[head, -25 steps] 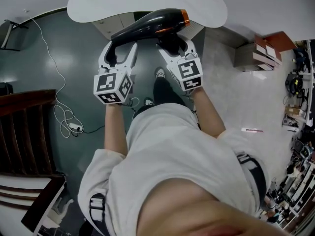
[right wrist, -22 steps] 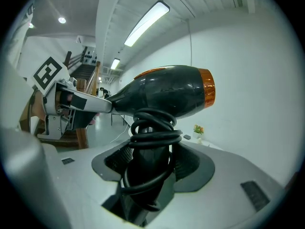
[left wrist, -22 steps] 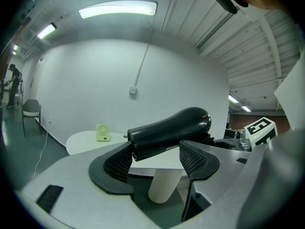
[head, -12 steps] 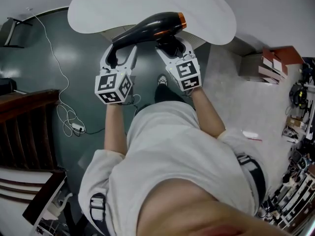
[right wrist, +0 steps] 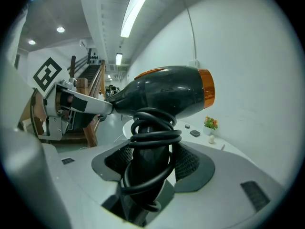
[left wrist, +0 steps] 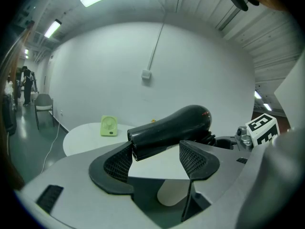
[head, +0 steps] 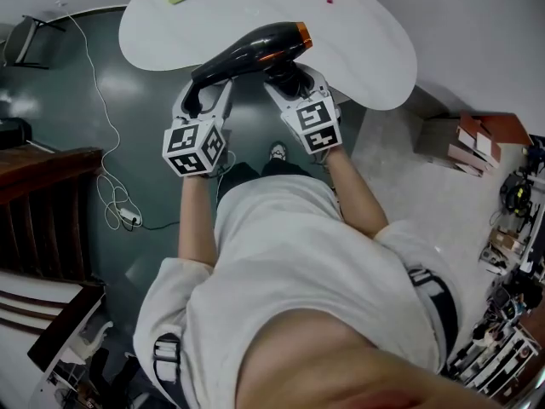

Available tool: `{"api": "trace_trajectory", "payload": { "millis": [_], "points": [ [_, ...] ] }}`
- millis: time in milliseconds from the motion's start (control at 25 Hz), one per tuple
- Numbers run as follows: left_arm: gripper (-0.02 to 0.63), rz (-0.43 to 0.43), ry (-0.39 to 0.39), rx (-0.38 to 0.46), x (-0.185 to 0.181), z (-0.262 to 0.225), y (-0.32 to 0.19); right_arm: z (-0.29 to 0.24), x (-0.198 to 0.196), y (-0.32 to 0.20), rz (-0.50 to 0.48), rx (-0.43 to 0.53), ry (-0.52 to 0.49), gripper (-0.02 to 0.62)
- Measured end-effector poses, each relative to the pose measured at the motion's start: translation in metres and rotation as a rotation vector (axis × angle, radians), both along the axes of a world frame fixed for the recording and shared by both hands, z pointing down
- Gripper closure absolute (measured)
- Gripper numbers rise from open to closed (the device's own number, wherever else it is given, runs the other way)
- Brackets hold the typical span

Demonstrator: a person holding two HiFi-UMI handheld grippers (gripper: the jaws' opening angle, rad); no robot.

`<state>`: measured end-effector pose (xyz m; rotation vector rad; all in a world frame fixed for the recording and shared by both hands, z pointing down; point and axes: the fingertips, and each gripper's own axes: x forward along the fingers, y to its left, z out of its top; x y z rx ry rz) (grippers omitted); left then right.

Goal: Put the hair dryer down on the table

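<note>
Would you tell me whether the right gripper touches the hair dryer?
Touching: the right gripper view shows the right gripper clamped on the hair dryer handle.

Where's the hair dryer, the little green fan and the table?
hair dryer (head: 251,49): head view, middle of its black body.
green fan (left wrist: 109,126): left gripper view, its round front.
table (head: 358,49): head view, bare white top.

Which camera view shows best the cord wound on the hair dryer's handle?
The right gripper view: the cord loops around the handle of the hair dryer, between the jaws. The head view shows only a dark mass in the right gripper; the left gripper view, a small part behind the barrel.
</note>
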<state>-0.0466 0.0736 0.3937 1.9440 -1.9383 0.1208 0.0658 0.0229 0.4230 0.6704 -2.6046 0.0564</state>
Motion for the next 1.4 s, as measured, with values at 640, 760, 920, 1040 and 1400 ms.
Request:
{"api": "trace_trajectory", "payload": {
  "millis": [640, 760, 920, 1040, 1400],
  "points": [
    [0.282, 0.04, -0.028, -0.046, -0.053, 0.018, -0.107, 0.03, -0.05, -0.096, 0.07, -0.127, -0.025, 0.339],
    [0.282, 0.061, -0.028, -0.065, -0.071, 0.026, -0.131, 0.039, -0.068, -0.116, 0.096, -0.159, -0.027, 0.339],
    [0.282, 0.089, -0.015, -0.102, -0.096, 0.038, -0.158, 0.051, -0.09, -0.138, 0.121, -0.203, -0.015, 0.34],
    [0.282, 0.109, -0.002, -0.126, -0.11, 0.046, -0.174, 0.058, -0.103, -0.151, 0.14, -0.228, -0.003, 0.339],
    [0.283, 0.16, 0.032, -0.192, -0.135, 0.079, -0.211, 0.088, -0.126, -0.179, 0.192, -0.309, 0.035, 0.339]
  ]
}}
